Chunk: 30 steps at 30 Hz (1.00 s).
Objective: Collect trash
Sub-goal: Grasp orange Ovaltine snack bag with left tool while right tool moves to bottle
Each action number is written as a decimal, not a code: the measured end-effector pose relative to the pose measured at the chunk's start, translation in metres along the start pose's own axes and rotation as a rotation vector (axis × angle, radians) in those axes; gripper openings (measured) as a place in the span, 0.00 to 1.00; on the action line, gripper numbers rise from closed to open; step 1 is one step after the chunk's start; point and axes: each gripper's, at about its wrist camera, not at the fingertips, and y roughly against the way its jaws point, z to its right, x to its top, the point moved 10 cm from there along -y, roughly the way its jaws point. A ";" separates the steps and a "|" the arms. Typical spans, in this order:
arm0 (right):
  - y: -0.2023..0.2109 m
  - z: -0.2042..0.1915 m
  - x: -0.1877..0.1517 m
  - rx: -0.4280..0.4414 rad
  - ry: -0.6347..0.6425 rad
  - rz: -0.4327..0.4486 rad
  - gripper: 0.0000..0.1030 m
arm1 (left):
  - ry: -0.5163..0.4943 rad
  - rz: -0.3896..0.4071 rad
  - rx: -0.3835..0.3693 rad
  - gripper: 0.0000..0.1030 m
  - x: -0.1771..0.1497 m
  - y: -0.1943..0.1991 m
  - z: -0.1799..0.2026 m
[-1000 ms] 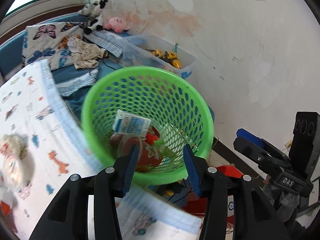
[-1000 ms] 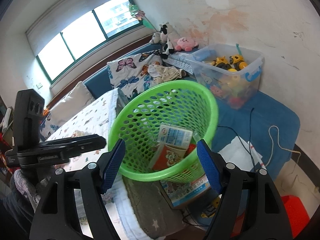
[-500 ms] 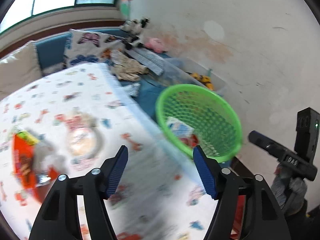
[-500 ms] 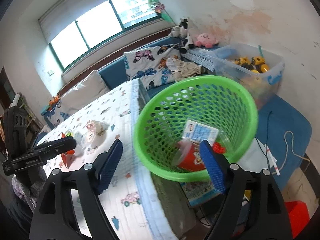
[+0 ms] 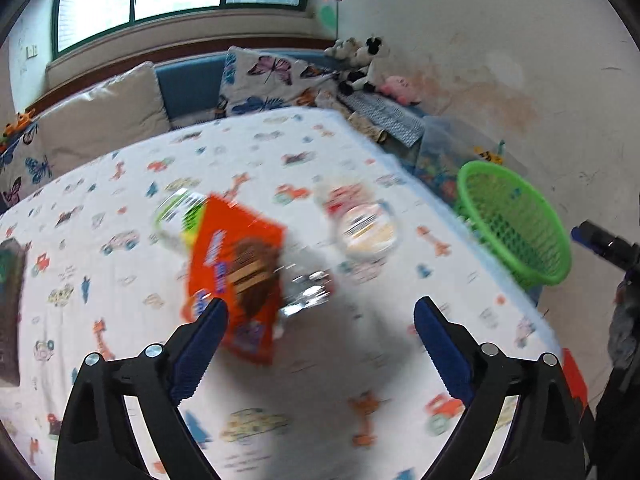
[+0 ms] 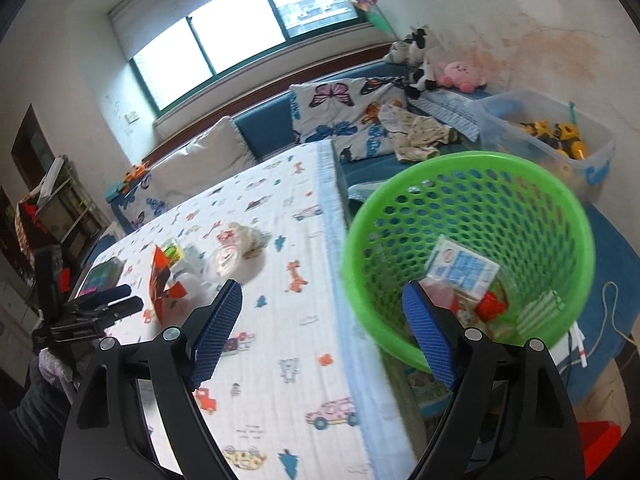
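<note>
— Wrapper (image 5: 236,276) position?
— On the bed, just ahead-left of the left gripper (image 5: 320,320), long axis pointing away. Jaws have just been opening, now wide, empty.
— Right gripper (image 6: 320,320)?
— Farther, by the basket (image 6: 468,256); opening, empty.

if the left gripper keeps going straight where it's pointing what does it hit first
Most likely the crumpled clear wrapper beside the orange snack bag, lying on the printed tablecloth. The left gripper stands open and empty. The picture is blurred, so depth is uncertain.
</note>
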 end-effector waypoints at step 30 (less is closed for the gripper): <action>-0.070 -0.076 -0.016 0.076 0.098 -0.135 0.80 | -0.066 -0.041 0.012 0.85 -0.007 -0.056 -0.046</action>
